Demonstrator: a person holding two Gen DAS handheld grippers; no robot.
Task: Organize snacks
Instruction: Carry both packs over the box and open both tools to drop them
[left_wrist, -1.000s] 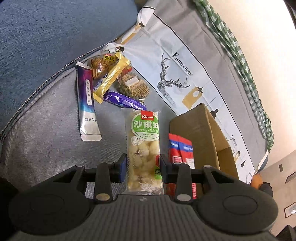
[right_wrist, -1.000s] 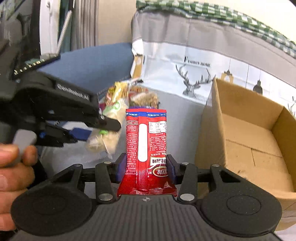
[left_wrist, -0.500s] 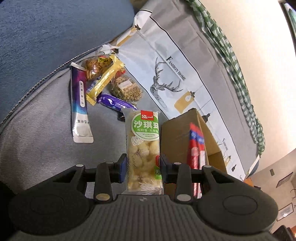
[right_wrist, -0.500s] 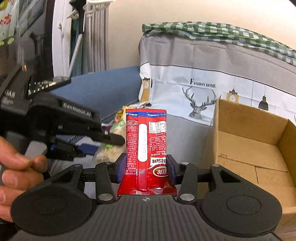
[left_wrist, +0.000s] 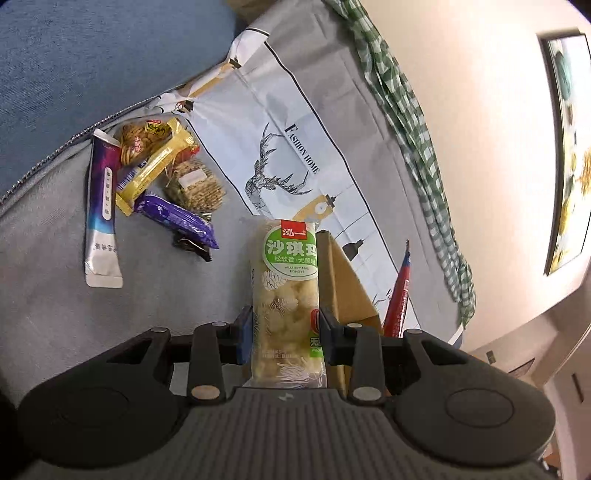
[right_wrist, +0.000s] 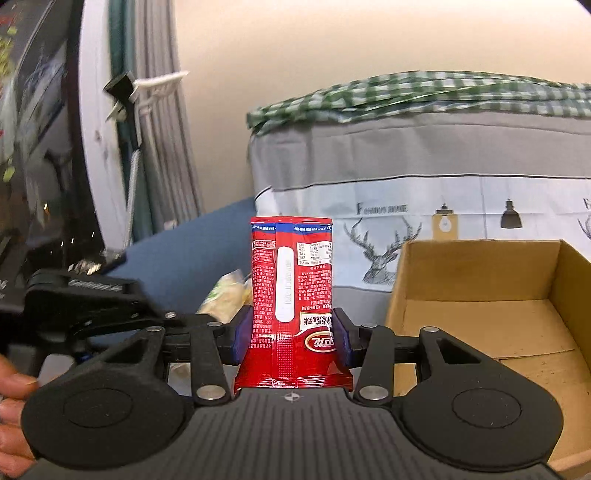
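Observation:
My left gripper (left_wrist: 286, 338) is shut on a clear packet with a green label (left_wrist: 286, 295), held upright above the grey sofa seat. My right gripper (right_wrist: 291, 338) is shut on a red snack packet (right_wrist: 291, 295), also upright. The red snack packet (left_wrist: 399, 295) shows edge-on at the right of the left wrist view. An open cardboard box (right_wrist: 491, 317) stands just right of the red packet, its inside bare. The cardboard box (left_wrist: 343, 280) lies behind the green-label packet in the left wrist view. The left gripper (right_wrist: 110, 306) and its packet (right_wrist: 225, 295) appear at the left of the right wrist view.
A pile of snacks lies on the seat at the left: a purple-white sachet (left_wrist: 101, 210), a yellow bar (left_wrist: 155, 166), a purple packet (left_wrist: 177, 218), a biscuit pack (left_wrist: 194, 184). A deer-print cushion (left_wrist: 295, 147) and a green check cloth (right_wrist: 424, 92) are behind. A hand (right_wrist: 11, 406) holds the left gripper.
My right gripper has risen and tilted up with the red packet; the box now sits lower and further right in its view. The left view has rolled; both grips are unchanged.

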